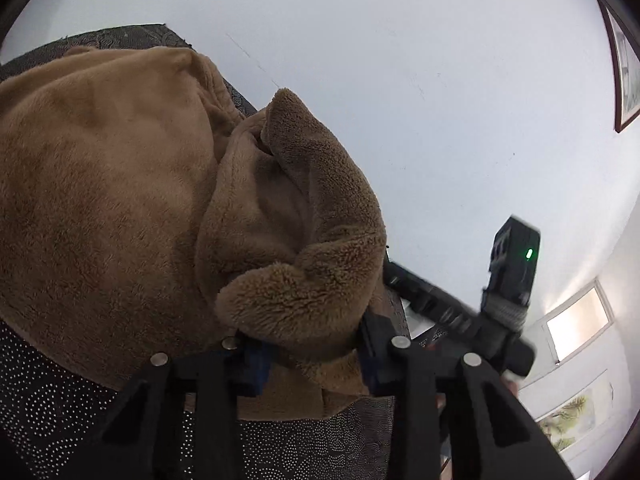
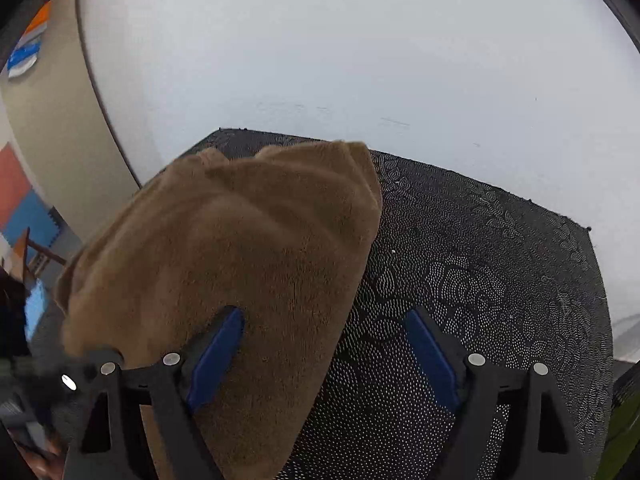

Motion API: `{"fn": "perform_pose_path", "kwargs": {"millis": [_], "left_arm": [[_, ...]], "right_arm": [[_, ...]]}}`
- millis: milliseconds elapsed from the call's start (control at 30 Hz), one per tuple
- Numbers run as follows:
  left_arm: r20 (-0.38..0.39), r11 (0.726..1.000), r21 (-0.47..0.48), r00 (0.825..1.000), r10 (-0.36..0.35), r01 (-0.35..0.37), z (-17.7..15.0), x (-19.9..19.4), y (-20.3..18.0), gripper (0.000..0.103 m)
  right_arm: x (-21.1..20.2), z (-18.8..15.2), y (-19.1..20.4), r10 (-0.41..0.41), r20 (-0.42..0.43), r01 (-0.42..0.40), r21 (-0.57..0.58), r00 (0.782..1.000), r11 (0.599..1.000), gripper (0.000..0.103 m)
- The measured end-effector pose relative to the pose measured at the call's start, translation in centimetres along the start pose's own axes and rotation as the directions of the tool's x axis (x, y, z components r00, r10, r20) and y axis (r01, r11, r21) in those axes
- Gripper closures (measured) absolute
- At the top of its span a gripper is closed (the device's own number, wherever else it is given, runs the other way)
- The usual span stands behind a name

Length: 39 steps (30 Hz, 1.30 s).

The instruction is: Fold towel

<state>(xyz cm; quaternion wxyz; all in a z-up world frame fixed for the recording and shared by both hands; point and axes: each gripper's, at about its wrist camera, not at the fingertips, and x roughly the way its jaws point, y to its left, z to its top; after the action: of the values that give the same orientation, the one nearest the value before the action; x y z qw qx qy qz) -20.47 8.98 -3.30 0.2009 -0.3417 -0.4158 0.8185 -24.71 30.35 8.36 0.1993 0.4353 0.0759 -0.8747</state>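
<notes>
A brown fluffy towel (image 1: 120,180) lies bunched on a black dotted mat (image 1: 60,400). My left gripper (image 1: 314,360) is shut on a thick fold of the towel, which bulges up between its fingers. In the right wrist view the towel (image 2: 240,240) covers the left part of the mat (image 2: 480,260). My right gripper (image 2: 326,348) is open; its left blue pad (image 2: 218,354) rests over the towel's edge and its right pad (image 2: 430,354) hangs above bare mat. The right gripper's body (image 1: 500,300) appears blurred in the left wrist view.
The mat sits on a white tabletop (image 2: 320,60) whose curved edge runs down the left. Coloured foam floor tiles (image 2: 24,208) lie beyond it. A framed picture (image 1: 626,64) and a lit window (image 1: 576,320) are on the wall at right.
</notes>
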Motion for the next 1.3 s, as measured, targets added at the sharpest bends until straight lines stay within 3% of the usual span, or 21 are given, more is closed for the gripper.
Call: {"fn": "perform_pose_path", "kwargs": {"millis": [133, 200, 333, 400, 467, 567, 833, 933, 1000, 1067, 1133, 1233, 1300], "left_arm": [[0.006, 1.0, 0.016, 1.0, -0.006, 0.006, 0.1, 0.1, 0.0, 0.068], [0.008, 1.0, 0.031, 1.0, -0.006, 0.006, 0.2, 0.1, -0.1, 0.068], [0.008, 1.0, 0.023, 1.0, -0.017, 0.017, 0.5, 0.2, 0.2, 0.068], [0.011, 1.0, 0.019, 1.0, -0.02, 0.02, 0.6, 0.2, 0.3, 0.068], [0.015, 1.0, 0.022, 1.0, -0.019, 0.019, 0.7, 0.2, 0.3, 0.067], [0.017, 1.0, 0.011, 1.0, -0.025, 0.025, 1.0, 0.3, 0.4, 0.066], [0.013, 0.999, -0.019, 0.999, -0.03, 0.03, 1.8, 0.4, 1.1, 0.064], [0.01, 0.999, -0.016, 0.999, -0.031, 0.031, 2.0, 0.5, 1.1, 0.064], [0.009, 0.999, -0.014, 0.999, -0.033, 0.033, 2.1, 0.6, 1.0, 0.064], [0.009, 0.999, -0.01, 0.999, -0.036, 0.036, 2.3, 0.6, 0.9, 0.063], [0.008, 0.999, -0.001, 0.999, -0.038, 0.038, 2.6, 0.7, 0.7, 0.061], [0.01, 0.999, 0.019, 0.999, -0.037, 0.037, 2.8, 0.6, 0.2, 0.061], [0.007, 0.999, 0.04, 0.999, -0.037, 0.037, 2.8, 0.5, -0.2, 0.061]], "right_arm": [[-0.3, 4.3, -0.6, 0.095, -0.014, -0.092, 0.136, 0.995, 0.986, 0.017], [0.8, 6.9, 0.0, 0.162, -0.055, -0.149, 0.188, 0.985, 0.971, 0.011], [3.5, 11.2, 3.7, 0.196, -0.11, -0.174, 0.178, 0.975, 0.968, 0.01], [5.2, 12.5, 5.7, 0.104, -0.174, -0.077, 0.151, 0.979, 0.985, 0.009], [8.2, 13.0, 7.4, 0.021, -0.295, 0.013, 0.111, 0.955, 0.994, 0.009], [11.4, 12.8, 9.2, -0.015, -0.386, 0.046, 0.071, 0.922, 0.996, 0.009], [15.7, 11.8, 12.0, -0.227, -0.471, 0.196, -0.115, 0.852, 0.974, 0.009], [15.4, 11.4, 11.9, -0.299, -0.441, 0.248, -0.17, 0.846, 0.954, 0.009], [14.8, 11.1, 11.5, -0.336, -0.416, 0.281, -0.189, 0.845, 0.941, 0.015], [14.5, 10.8, 10.7, -0.329, -0.421, 0.273, -0.188, 0.846, 0.943, 0.038], [14.2, 10.3, 10.1, -0.313, -0.428, 0.255, -0.188, 0.848, 0.948, 0.051], [13.3, 10.0, 9.7, -0.279, -0.41, 0.225, -0.177, 0.868, 0.958, 0.067], [12.2, 9.9, 9.0, -0.239, -0.384, 0.205, -0.128, 0.892, 0.97, 0.072]]}}
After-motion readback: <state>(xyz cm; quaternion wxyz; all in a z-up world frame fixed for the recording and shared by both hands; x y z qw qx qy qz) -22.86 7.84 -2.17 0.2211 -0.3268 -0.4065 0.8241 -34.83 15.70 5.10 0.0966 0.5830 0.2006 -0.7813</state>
